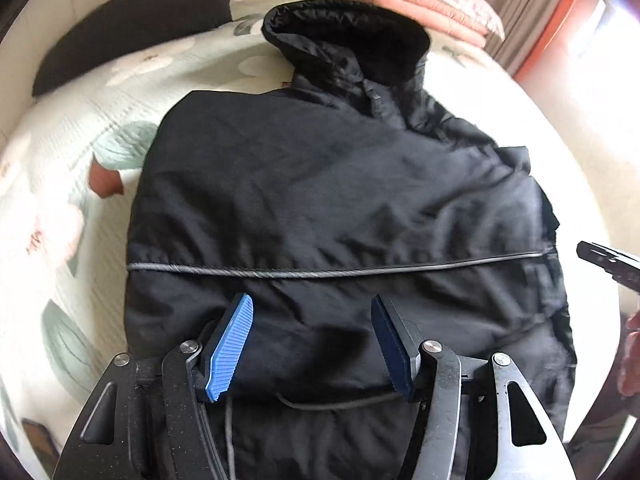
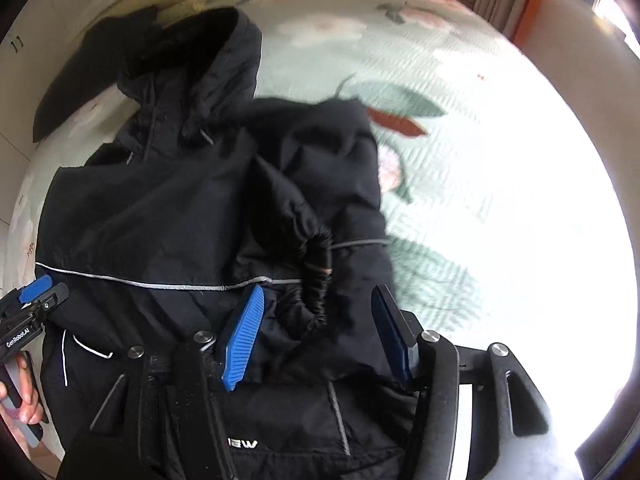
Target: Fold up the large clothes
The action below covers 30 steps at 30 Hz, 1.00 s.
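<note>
Black jacket lay on the bed beneath the open, empty left tongs, hood farthest ahead, while the right tongs, open, straddled its folded-in sleeve cuff, nearer that hand.

We list one black hooded padded jacket, nylon shell with grey reflective piping across the body. It lies flat on the floral quilted bed, hood towards the far pillows, one elastic-cuffed sleeve folded inward over the body.
</note>
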Tool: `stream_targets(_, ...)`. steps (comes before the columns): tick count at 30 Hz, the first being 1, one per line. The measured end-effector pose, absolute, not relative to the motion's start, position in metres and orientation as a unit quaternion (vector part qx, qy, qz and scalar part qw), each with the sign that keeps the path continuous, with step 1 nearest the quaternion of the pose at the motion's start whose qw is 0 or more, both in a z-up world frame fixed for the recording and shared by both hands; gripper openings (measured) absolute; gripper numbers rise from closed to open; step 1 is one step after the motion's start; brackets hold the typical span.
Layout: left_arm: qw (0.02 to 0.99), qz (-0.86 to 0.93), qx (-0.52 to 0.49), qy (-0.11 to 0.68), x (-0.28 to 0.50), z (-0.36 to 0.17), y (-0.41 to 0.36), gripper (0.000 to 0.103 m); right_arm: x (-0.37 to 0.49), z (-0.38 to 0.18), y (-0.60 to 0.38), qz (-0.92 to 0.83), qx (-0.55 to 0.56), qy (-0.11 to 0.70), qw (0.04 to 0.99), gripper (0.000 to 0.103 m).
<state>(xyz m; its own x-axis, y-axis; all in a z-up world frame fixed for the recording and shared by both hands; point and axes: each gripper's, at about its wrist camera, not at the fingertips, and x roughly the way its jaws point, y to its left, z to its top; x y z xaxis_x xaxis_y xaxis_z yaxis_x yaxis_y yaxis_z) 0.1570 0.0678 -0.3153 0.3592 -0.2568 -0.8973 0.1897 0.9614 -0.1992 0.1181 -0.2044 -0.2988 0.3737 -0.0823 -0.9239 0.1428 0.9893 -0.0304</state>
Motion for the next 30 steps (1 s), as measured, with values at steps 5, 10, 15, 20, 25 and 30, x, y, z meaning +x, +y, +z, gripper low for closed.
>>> stream_targets(5, 0.830, -0.138, -0.033, 0.539, 0.149, -0.304, 0.072, 0.063, 0.145, -0.296, -0.157, -0.019, 0.022, 0.547, 0.837, 0.038)
stream_targets(10, 0.825, -0.128, -0.022, 0.550, 0.156, -0.323, 0.074, 0.063, 0.188, -0.342, -0.115, 0.027, 0.016, 0.564, 0.825, 0.037)
stream_targets(15, 0.826, -0.128, -0.023, 0.548, 0.157, -0.333, 0.081, 0.062, 0.191, -0.386, -0.142, 0.012, -0.011, 0.600, 0.800, 0.012)
stream_targets(20, 0.827, -0.129, -0.017, 0.547, 0.156, -0.333, 0.085, 0.062, 0.184, -0.382, -0.162, 0.021, -0.007, 0.602, 0.798, 0.000)
stream_targets(25, 0.827, -0.128, -0.006, 0.547, 0.152, -0.315, 0.086, 0.062, 0.176, -0.358, -0.149, 0.028, -0.006, 0.590, 0.807, 0.016)
stream_targets(30, 0.845, -0.146, -0.043, 0.513, 0.163, -0.278, 0.093, 0.063, 0.141, -0.325, -0.122, 0.051, -0.006, 0.569, 0.821, 0.041)
